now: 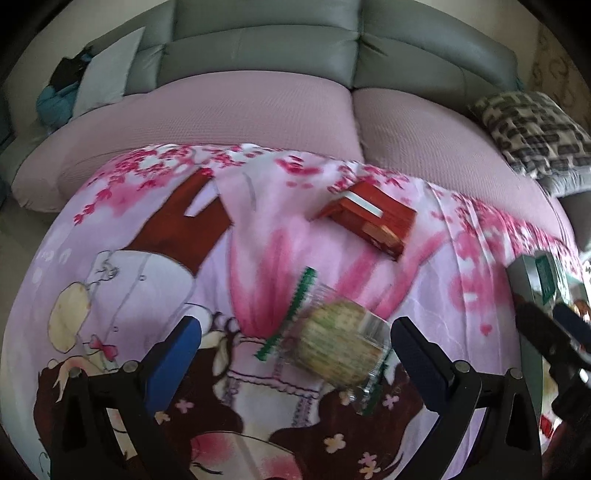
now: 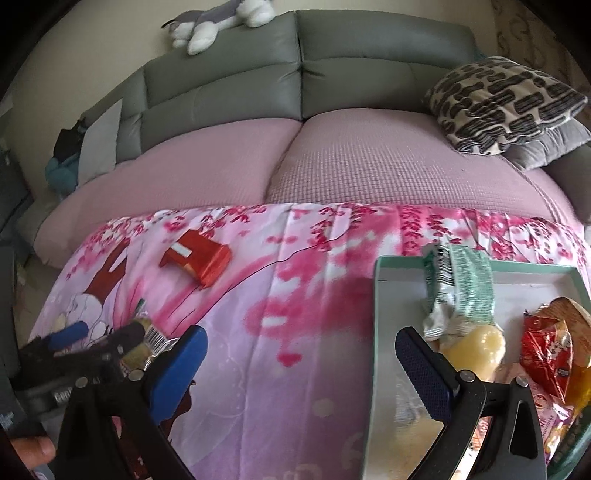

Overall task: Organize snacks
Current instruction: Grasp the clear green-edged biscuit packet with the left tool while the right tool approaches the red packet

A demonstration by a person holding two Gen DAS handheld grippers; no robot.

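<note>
A round pale-green snack in clear wrap with green edges point(image 1: 336, 339) lies on the pink cartoon blanket point(image 1: 122, 280), blurred. My left gripper point(image 1: 299, 347) is open, its blue pads wide on either side of the snack and not touching it. A red snack box point(image 1: 369, 218) rests farther back on the blanket. In the right wrist view my right gripper point(image 2: 303, 365) is open and holds nothing; its right finger hangs over the left rim of the teal tray point(image 2: 376, 295). The same red box point(image 2: 199, 258) and the left gripper point(image 2: 107, 332) over the wrapped snack point(image 2: 147, 332) appear at left.
The tray holds a green-white packet point(image 2: 461, 284), a yellow jelly piece point(image 2: 472, 350) and red packets point(image 2: 546, 354). Behind are a pink-covered grey sofa point(image 2: 332, 74), a patterned cushion point(image 2: 502, 103) and a plush toy point(image 2: 221, 22). A thumb point(image 2: 33, 450) shows bottom left.
</note>
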